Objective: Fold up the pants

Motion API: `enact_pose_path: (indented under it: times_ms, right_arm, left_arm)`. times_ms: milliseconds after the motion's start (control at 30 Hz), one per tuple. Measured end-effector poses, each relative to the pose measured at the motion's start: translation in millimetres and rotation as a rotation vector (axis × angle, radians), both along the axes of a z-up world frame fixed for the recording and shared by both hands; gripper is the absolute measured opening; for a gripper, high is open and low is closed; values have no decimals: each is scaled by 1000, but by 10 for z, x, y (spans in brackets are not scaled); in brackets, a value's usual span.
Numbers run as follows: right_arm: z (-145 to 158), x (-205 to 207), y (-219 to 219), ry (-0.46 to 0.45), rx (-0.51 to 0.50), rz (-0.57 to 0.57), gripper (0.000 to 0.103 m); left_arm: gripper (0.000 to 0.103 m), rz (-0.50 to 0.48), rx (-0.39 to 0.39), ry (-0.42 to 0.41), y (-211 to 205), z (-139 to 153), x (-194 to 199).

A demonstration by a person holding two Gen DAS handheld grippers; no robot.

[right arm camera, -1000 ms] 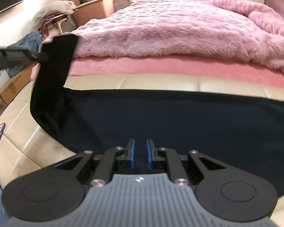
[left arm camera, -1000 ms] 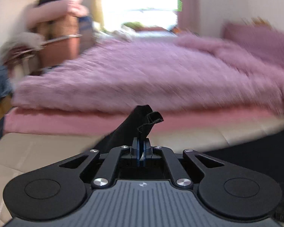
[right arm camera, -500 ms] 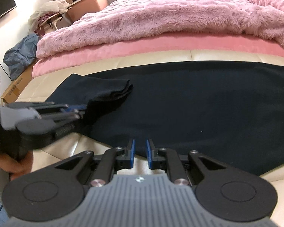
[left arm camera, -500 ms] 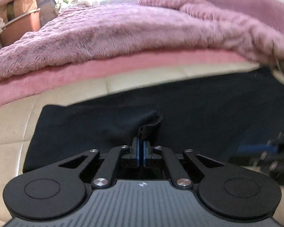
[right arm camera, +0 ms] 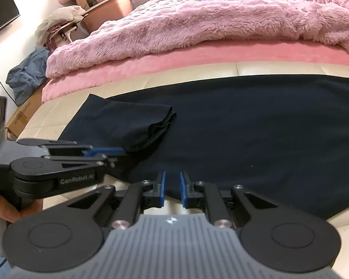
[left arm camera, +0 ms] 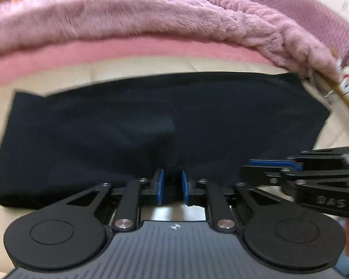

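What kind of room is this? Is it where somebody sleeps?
Most likely a bedroom. There is a bed with a fluffy pink blanket over a pink sheet, and dark pants are spread out along its edge for folding.

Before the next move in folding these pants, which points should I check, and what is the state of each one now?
1. The left tool has let go: ok. Its jaws have just been opening, and cloth lies between the pads, unpinched.
2. The folded end rests on the pants: ok.
3. The fold's edge lies flat: not ok. Its layers bunch up.
4. The right tool is free: ok. Its pads are apart at the pants' near edge.
5. The tools are clear of each other: ok.
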State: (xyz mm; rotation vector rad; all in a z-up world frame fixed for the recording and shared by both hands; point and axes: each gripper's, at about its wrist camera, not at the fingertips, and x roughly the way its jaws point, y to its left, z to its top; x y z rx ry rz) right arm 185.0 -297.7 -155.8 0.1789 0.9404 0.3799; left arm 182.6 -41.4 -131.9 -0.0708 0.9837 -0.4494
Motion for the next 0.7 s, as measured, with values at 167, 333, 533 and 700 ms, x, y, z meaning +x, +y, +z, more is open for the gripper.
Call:
enact_pose_path:
  times_ms: [167,333,533,700]
  right_arm:
    - [-13,48,-14,14,32,-6,14]
    - [-33,136,-11,31,79,-27,25]
    - [-58,402,87,55,180,-62,26]
    - [-141,616,176,91,255,-94,37]
  left_arm:
    - [18,10,-138,26,235,103,-2]
    - [19,141,-158,-6,525,211,189]
    - [19,174,-86,31,506,71,451]
    - [18,113,-95,73,350,-102,472]
